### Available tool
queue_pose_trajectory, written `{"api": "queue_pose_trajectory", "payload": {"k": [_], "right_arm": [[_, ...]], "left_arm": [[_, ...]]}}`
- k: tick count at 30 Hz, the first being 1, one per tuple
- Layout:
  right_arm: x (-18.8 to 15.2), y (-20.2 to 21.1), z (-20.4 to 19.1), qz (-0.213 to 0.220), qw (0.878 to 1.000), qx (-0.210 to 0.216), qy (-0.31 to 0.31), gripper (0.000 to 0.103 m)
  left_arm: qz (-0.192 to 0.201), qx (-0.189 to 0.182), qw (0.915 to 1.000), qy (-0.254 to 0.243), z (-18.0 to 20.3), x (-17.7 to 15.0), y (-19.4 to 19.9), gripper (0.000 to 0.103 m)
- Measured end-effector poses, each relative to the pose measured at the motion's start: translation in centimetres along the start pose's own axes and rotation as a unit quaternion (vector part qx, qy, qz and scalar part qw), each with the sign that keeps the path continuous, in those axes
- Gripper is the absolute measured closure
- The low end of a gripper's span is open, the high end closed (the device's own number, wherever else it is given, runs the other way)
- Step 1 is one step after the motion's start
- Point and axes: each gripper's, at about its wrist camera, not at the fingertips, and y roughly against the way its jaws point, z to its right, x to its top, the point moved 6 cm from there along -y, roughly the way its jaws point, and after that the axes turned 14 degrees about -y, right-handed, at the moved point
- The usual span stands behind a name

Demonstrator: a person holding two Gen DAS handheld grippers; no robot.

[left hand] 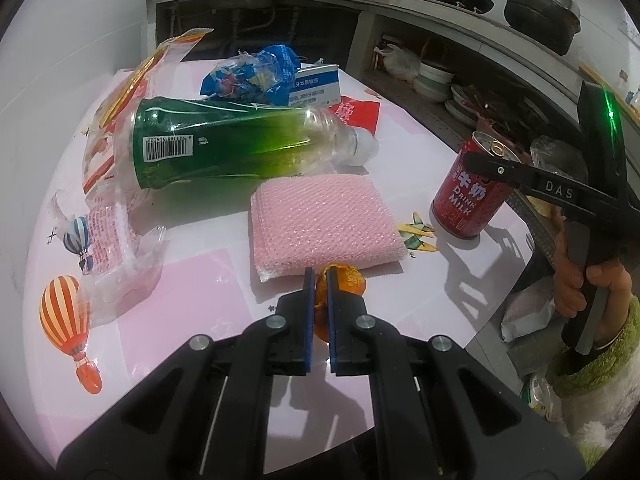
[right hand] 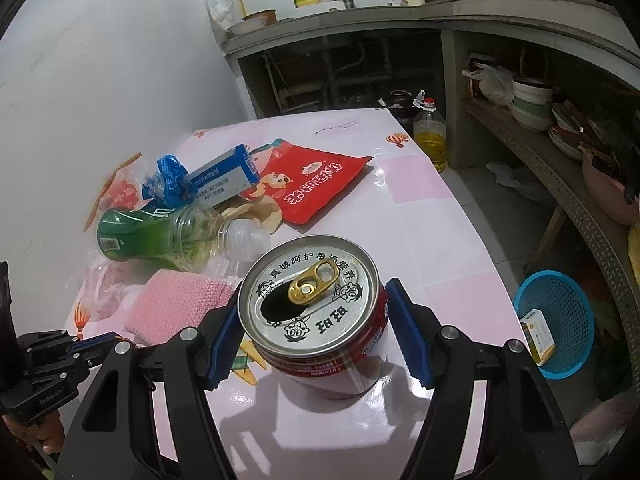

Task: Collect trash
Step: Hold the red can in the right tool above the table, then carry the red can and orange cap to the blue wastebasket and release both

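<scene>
Left gripper (left hand: 319,280): lower centre of the left wrist view, blue-padded fingers clamped on a piece of orange peel (left hand: 343,283), which bulges out to the right of the pads, just below the near edge of the pink sponge (left hand: 326,222).

Right gripper (right hand: 316,320): lower centre of the right wrist view, fingers spread wide on either side of the red milk can (right hand: 320,316). The left pad sits close against the can's side; a small gap shows at the right pad; no grip made out. The can stands upright on the table (right hand: 420,216), tab lifted, mouth open.

Further trash, left half of both views:
- Green plastic bottle (left hand: 240,144), lying on its side, capped neck toward the right of the frame, above the sponge.
- Clear printed wrapper (left hand: 108,216), crumpled, left of the bottle.
- Blue crumpled wrapper (left hand: 252,76), above the bottle, beside a blue-and-white carton (left hand: 316,88).
- Red snack pouch (right hand: 316,184), flat, centre of the right wrist view.

Surroundings:
- Blue basket (right hand: 560,324), on the floor at the right edge of the right wrist view, holding a small yellow-and-white box (right hand: 538,334).
- Oil bottle (right hand: 430,136), on the floor beyond the table's far corner.
</scene>
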Motion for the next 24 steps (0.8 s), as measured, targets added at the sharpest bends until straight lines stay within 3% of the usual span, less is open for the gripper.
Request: {"api": "queue_pose_trajectory", "payload": {"k": [11, 24], "right_arm": [[0.3, 1.0, 0.2, 0.008, 1.000, 0.000, -0.012, 0.037], [1.2, 4.7, 0.5, 0.047, 0.999, 0.017, -0.020, 0.037]], "left_arm": [[0.006, -0.004, 1.0000, -0.003, 0.1, 0.3, 0.3, 0.099], [0.025, 0.003, 0.9994, -0.024, 1.4, 2.7, 1.7, 0.099]]}}
